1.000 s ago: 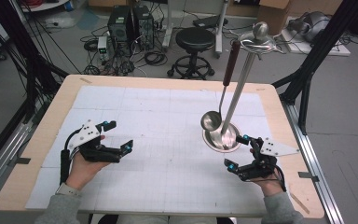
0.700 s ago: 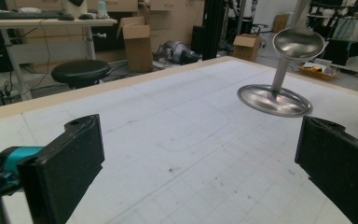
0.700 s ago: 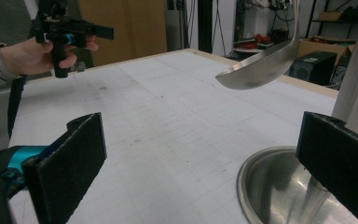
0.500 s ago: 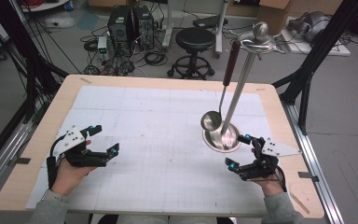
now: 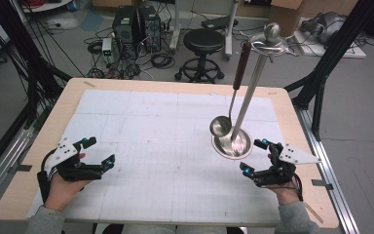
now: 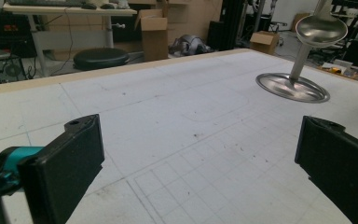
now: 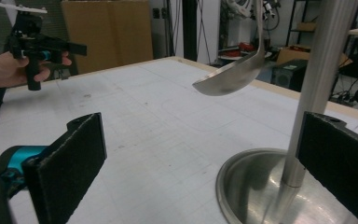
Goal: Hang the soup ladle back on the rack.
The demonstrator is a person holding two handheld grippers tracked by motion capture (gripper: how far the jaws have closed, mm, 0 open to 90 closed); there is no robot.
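Ladle [image 5: 222, 124], polished steel with a round bowl and a dark reddish handle, hangs from the top disc of a metal stand [image 5: 243, 117] on the right half of the table; its bowl sits just above the stand's dished circular base, close beside the pole. In the right gripper view the ladle [image 7: 228, 77] bowl appears as a smooth, mirror-like shell floating over the mat, with its upper handle cut off by the frame edge. The stand [image 7: 307, 116] is a slim brushed tube rising from a shallow, reflective saucer-shaped foot. In the left gripper view the ladle [image 6: 320, 29] and the stand [image 6: 292, 86] appear far off, at upper right.

Right gripper [image 5: 258, 158] rests low on the table just beside the stand's base, held in the person's right hand, its jaws spread wide and holding nothing; its black, matte padded jaws frame the base and pole in its own view. Left gripper [image 5: 97, 153] lies well apart on the left side of the table, gripped from below by the left hand with the forearm entering from the bottom edge; its jaws are likewise wide apart and empty.

Table [image 5: 175, 87] has a pale wooden rim and carries a white gridded mat [image 5: 165, 161], faintly scuffed. How the handle is fixed to the top disc is hard to make out; it appears hooked.
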